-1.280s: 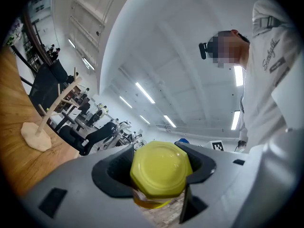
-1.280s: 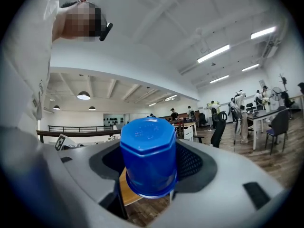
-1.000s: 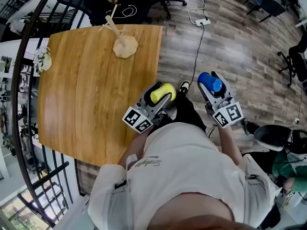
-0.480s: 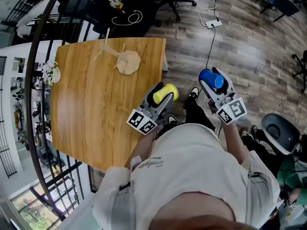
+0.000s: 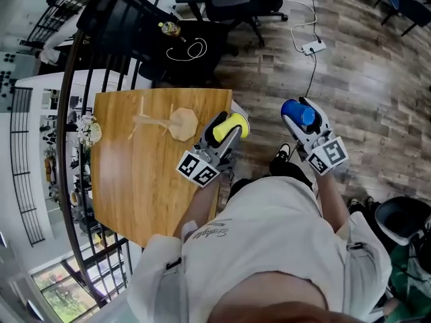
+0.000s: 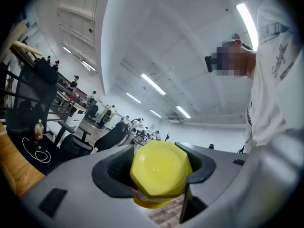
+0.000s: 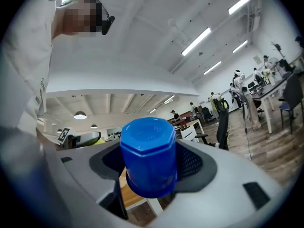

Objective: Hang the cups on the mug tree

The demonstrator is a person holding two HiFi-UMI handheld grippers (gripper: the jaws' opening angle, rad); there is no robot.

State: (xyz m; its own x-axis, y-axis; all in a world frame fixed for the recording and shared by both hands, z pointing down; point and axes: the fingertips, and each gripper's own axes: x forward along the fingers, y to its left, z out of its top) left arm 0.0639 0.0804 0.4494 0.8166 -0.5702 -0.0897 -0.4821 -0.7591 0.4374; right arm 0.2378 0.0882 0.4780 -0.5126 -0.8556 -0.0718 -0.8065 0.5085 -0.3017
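A yellow cup (image 5: 229,126) sits bottom-out between the jaws of my left gripper (image 5: 224,132), which is shut on it; the left gripper view shows the cup (image 6: 160,171) filling the jaws. My right gripper (image 5: 301,120) is shut on a blue cup (image 5: 297,112), seen bottom-first in the right gripper view (image 7: 148,156). The wooden mug tree (image 5: 180,122) stands at the far right part of the wooden table (image 5: 135,180), its pegs (image 5: 141,121) bare. The left gripper hangs at the table's right edge, just right of the tree's base. The right gripper is over the floor, farther right.
A black railing (image 5: 67,113) curves round the table's left and far sides. White flowers (image 5: 87,132) sit at the table's left edge. Beyond it are a dark desk with a bottle (image 5: 170,27), office chairs (image 5: 236,2) and a power strip (image 5: 314,47) on the wood floor.
The table and mug tree have come much closer to both grippers; the left gripper now reaches the table's right edge. Both cups stay held as before.
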